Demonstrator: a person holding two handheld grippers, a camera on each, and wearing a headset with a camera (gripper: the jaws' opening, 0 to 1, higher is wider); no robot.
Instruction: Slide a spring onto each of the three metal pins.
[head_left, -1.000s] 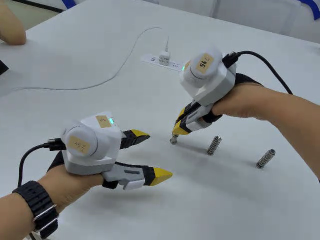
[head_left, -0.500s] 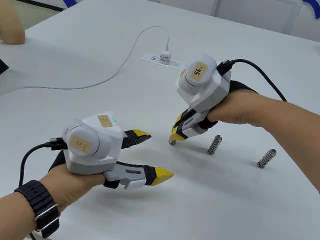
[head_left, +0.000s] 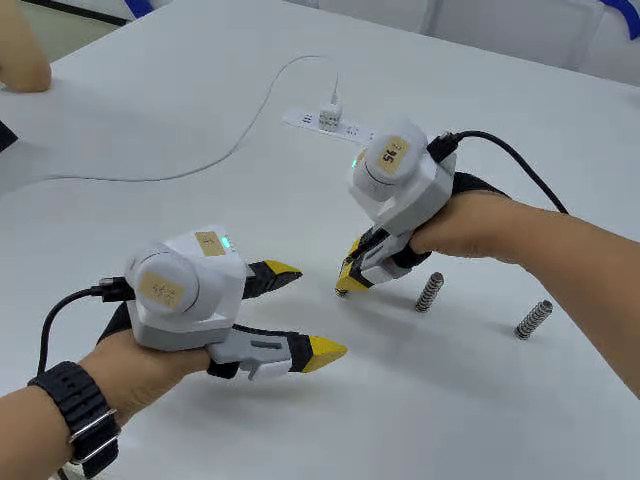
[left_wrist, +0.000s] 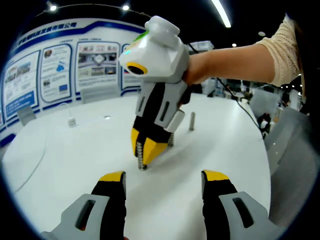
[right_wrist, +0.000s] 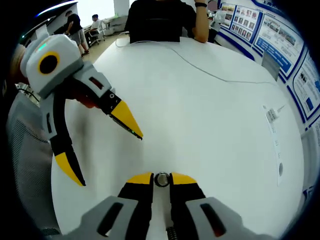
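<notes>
My right gripper (head_left: 346, 286) points steeply down at the white table (head_left: 200, 90), shut on a small metal spring (left_wrist: 141, 156) whose lower end touches the tabletop. In the right gripper view the spring (right_wrist: 161, 179) appears end-on as a ring between the yellow tips of my right gripper (right_wrist: 161, 180). Two more springs (head_left: 429, 292) (head_left: 532, 318) stand tilted to its right; whether pins are inside them I cannot tell. My left gripper (head_left: 305, 310) hovers open at the lower left, with nothing between its jaws. It faces the right gripper (left_wrist: 147, 147).
A white power strip with a plugged-in charger (head_left: 328, 120) lies at the back, with its thin cable (head_left: 220, 155) curving left. A person's hand (head_left: 20, 55) rests at the far left edge. A person sits at the far side of the table (right_wrist: 160, 20).
My right gripper has shifted slightly left and toward me, and leans more, its tips still at the table with the spring. The left gripper has stayed put and open.
</notes>
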